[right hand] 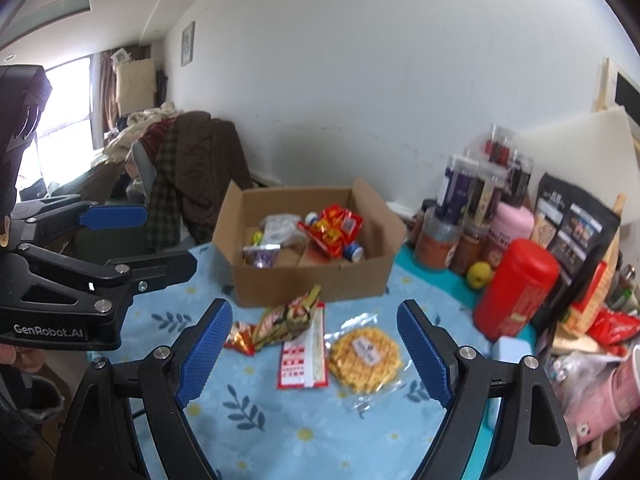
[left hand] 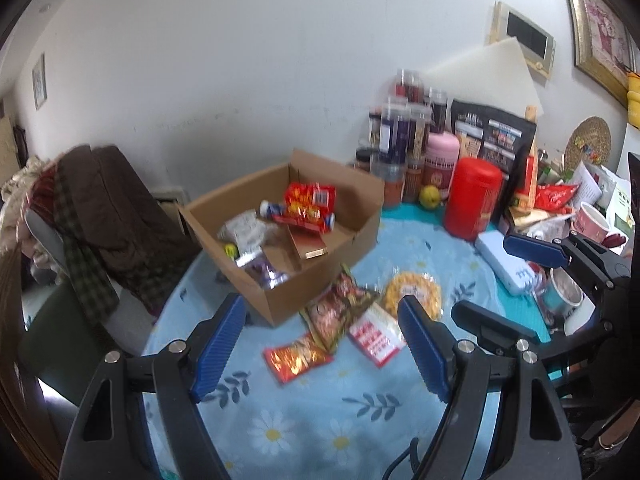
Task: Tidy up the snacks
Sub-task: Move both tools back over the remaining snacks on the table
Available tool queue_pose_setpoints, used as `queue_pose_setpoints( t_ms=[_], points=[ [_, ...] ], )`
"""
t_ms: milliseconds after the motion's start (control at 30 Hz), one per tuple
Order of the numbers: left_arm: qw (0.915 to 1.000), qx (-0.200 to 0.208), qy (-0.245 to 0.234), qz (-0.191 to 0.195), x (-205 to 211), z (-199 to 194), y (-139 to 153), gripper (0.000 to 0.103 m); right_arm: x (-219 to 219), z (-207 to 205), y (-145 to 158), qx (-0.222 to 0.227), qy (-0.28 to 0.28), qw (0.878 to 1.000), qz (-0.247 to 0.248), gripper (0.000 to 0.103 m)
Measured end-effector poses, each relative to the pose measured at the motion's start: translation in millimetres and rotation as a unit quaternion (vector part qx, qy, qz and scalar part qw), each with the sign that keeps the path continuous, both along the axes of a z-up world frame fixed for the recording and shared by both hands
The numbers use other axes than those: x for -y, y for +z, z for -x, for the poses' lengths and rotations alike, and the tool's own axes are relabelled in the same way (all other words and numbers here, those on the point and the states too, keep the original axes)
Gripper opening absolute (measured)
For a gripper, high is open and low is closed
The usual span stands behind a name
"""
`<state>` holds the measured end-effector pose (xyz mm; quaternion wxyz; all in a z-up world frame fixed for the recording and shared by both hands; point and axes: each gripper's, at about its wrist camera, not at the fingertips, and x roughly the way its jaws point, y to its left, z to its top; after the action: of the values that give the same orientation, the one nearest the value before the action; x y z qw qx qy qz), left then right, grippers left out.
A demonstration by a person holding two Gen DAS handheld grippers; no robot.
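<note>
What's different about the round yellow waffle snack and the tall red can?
The waffle snack lies flat on the tablecloth; the red can stands upright. The waffle snack is yellow with a grid pattern, in a clear wrapper; the red can is plain red and solid, so its contents stay hidden. The waffle snack sits between the right gripper's open fingers in its view; the red can stands further right. Both are outside the cardboard box.

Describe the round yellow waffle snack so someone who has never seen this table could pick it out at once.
Start at the open cardboard box on the blue flowered tablecloth. Four packets lie loose in front of it; take the one nearest the tall red canister. That waffle snack is a round yellow grid in clear wrapping, whereas its neighbours are red or brown printed packets.
</note>
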<state>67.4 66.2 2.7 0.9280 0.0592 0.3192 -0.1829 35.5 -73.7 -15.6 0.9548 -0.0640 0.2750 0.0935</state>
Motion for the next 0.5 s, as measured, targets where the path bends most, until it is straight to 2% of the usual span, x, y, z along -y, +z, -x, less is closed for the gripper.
queue_pose_setpoints(
  t_ms=[200,500],
  points=[
    [0.9989,-0.045,0.003,0.009,-5,-10,-34,0.079,-1,-10,-30,-0.032,-0.001,0.999,-0.003,0.085],
    [0.9961,-0.088,-0.004,0.009,-7,-26,-76,0.079,-1,-32,-71,-0.079,0.004,0.997,-0.004,0.085]
  ],
)
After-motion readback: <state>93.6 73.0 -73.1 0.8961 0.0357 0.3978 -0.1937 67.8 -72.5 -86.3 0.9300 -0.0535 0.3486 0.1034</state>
